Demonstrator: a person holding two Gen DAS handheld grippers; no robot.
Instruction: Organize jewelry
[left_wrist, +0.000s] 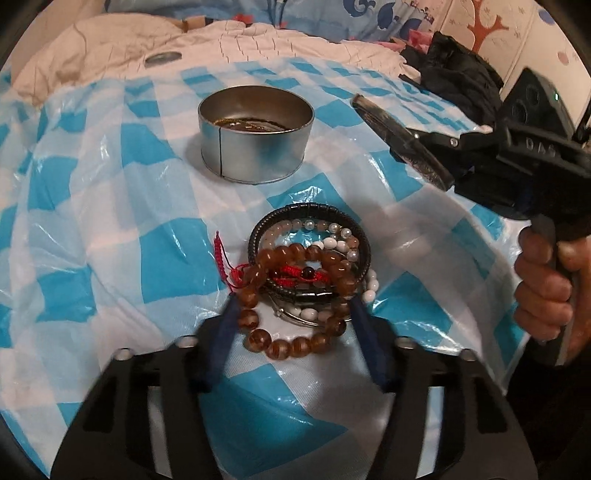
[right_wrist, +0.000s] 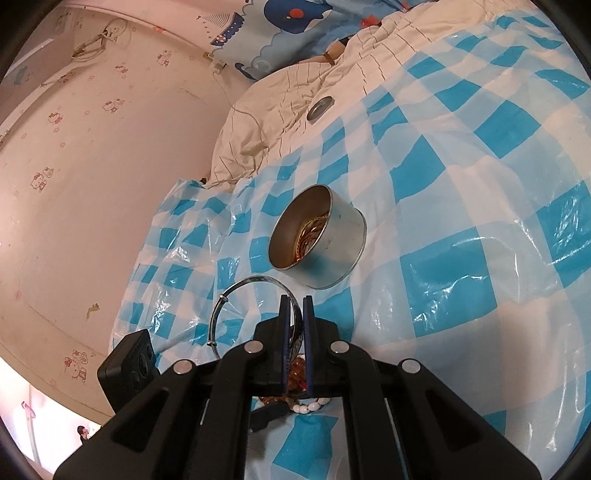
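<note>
A heap of bracelets lies on the blue-and-white checked plastic sheet (left_wrist: 110, 229): a brown bead bracelet (left_wrist: 295, 343), a black band (left_wrist: 314, 211), white beads and a red cord. My left gripper (left_wrist: 293, 299) reaches down over the heap. Its blue pads touch the brown beads on both sides. My right gripper (right_wrist: 296, 301) is shut on a thin silver bangle (right_wrist: 251, 310), held in the air. From the left wrist, that bangle (left_wrist: 373, 114) shows edge-on to the right of the round metal tin (left_wrist: 255, 136). The tin (right_wrist: 343, 236) holds some gold and brown jewelry.
The tin's lid (right_wrist: 319, 109) lies on the cream quilt (left_wrist: 258, 40) behind the sheet. A black cloth (left_wrist: 454, 74) is at the far right. A hand (left_wrist: 546, 288) grips the right tool's handle. A pink wall (right_wrist: 92, 184) borders the bed.
</note>
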